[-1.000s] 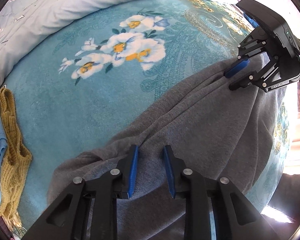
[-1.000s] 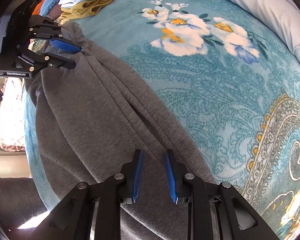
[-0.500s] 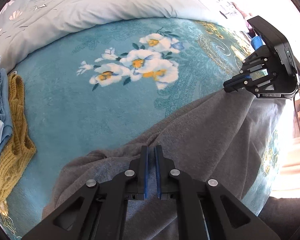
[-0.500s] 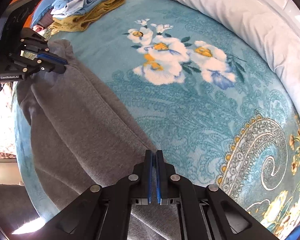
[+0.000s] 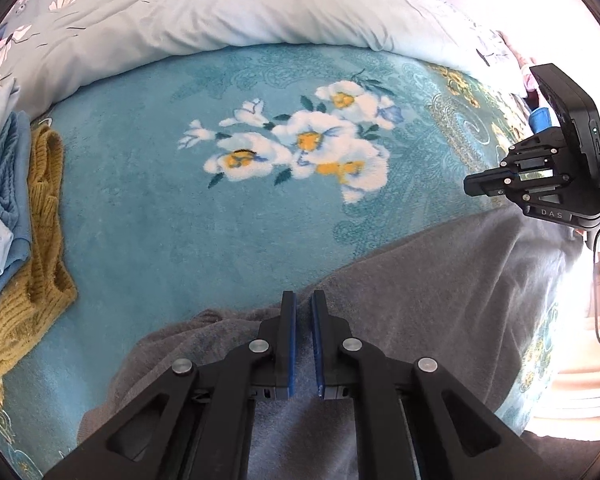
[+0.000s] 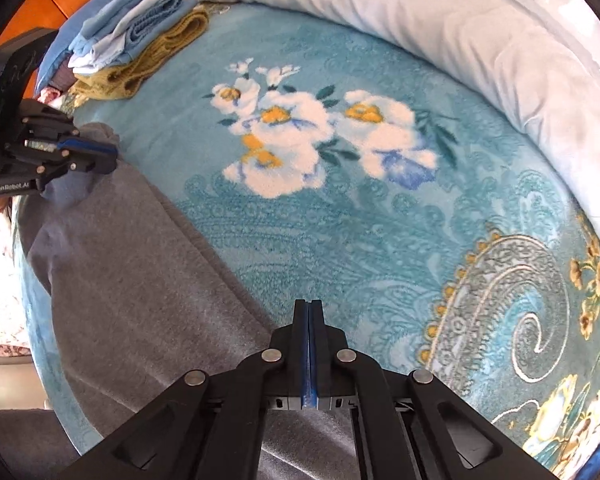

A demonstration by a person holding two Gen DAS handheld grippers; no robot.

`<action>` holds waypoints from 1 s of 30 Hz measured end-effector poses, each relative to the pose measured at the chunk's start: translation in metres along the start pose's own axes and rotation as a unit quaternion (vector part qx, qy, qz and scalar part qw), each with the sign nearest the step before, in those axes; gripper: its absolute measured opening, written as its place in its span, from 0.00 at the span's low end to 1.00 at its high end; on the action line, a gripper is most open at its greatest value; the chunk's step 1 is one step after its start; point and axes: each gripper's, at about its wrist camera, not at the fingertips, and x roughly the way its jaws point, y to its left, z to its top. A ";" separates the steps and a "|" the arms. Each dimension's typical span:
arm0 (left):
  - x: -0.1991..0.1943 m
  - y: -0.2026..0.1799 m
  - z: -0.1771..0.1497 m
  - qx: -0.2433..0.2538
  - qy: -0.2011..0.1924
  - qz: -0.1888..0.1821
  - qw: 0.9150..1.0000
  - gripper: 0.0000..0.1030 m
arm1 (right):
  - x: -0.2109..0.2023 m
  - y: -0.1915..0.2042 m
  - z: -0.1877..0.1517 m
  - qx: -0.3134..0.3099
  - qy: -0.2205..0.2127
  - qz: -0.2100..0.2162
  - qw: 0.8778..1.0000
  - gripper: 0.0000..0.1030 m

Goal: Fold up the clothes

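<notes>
A grey garment [image 5: 440,300] lies across the near part of a teal flowered blanket [image 5: 140,208]. In the left wrist view my left gripper [image 5: 302,300] points down at the garment's far edge, shut on a fold of the grey cloth. My right gripper [image 5: 470,186] hovers at the right, and the garment's edge rises up to it. In the right wrist view the right gripper [image 6: 308,306] has its blue pads pressed together at the grey garment's [image 6: 140,280] edge. The left gripper [image 6: 104,156] is at the far left with bunched grey cloth in its tips.
A stack of folded clothes sits at the blanket's end: a mustard knit [image 5: 40,240] under blue pieces [image 5: 4,184], seen too as a stack [image 6: 140,40]. A pale rolled duvet [image 5: 220,12] borders the far side. The bed's edge drops off beside the garment.
Both grippers have gone from open astride the garment's edge to shut on it. Both have lifted a little, and the right one has travelled farther, drawing the edge taut.
</notes>
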 end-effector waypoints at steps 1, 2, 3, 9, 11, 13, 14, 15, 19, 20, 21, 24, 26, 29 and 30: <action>-0.009 0.002 -0.003 -0.016 -0.008 0.002 1.000 0.10 | -0.011 -0.007 -0.002 0.011 -0.013 0.002 1.000 0.01; -0.020 0.005 -0.006 -0.035 -0.017 0.007 0.999 0.16 | -0.022 -0.014 -0.004 0.023 -0.027 0.002 0.999 0.02; -0.030 0.008 -0.010 -0.054 -0.026 0.011 0.998 0.24 | -0.034 -0.021 -0.008 0.034 -0.040 -0.001 0.999 0.03; -0.094 0.032 -0.080 -0.206 -0.078 0.070 0.973 0.56 | -0.062 0.051 -0.001 0.125 -0.083 -0.014 0.989 0.04; -0.104 0.038 -0.110 -0.248 -0.076 0.106 0.960 0.58 | -0.056 0.108 0.011 0.152 -0.080 -0.019 0.985 0.04; -0.104 0.045 -0.144 -0.307 -0.064 0.127 0.941 0.62 | -0.060 0.113 -0.017 0.177 -0.070 -0.023 0.981 0.04; -0.102 0.050 -0.161 -0.340 -0.060 0.124 0.930 0.62 | -0.056 0.115 -0.026 0.196 -0.067 -0.017 0.978 0.04; -0.099 0.054 -0.175 -0.372 -0.060 0.110 0.920 0.62 | -0.052 0.118 -0.035 0.215 -0.065 -0.012 0.974 0.04; -0.073 0.066 -0.209 -0.472 -0.068 0.034 0.878 0.62 | -0.036 0.125 -0.053 0.254 -0.051 -0.002 0.966 0.04; -0.065 0.068 -0.212 -0.485 -0.075 0.011 0.871 0.62 | -0.033 0.126 -0.052 0.254 -0.049 0.000 0.966 0.04; -0.057 0.070 -0.214 -0.497 -0.083 -0.010 0.864 0.62 | -0.030 0.127 -0.050 0.254 -0.048 0.001 0.966 0.04; -0.036 0.078 -0.215 -0.522 -0.111 -0.062 0.843 0.65 | -0.032 0.127 -0.038 0.248 -0.057 0.006 0.967 0.04; -0.028 0.083 -0.216 -0.538 -0.124 -0.077 0.830 0.66 | -0.036 0.126 -0.031 0.248 -0.067 0.010 0.966 0.04; -0.021 0.092 -0.219 -0.559 -0.150 -0.112 0.807 0.68 | -0.039 0.128 -0.025 0.241 -0.074 0.011 0.968 0.04; -0.020 0.094 -0.219 -0.560 -0.153 -0.119 0.805 0.68 | -0.039 0.129 -0.024 0.237 -0.073 0.011 0.969 0.04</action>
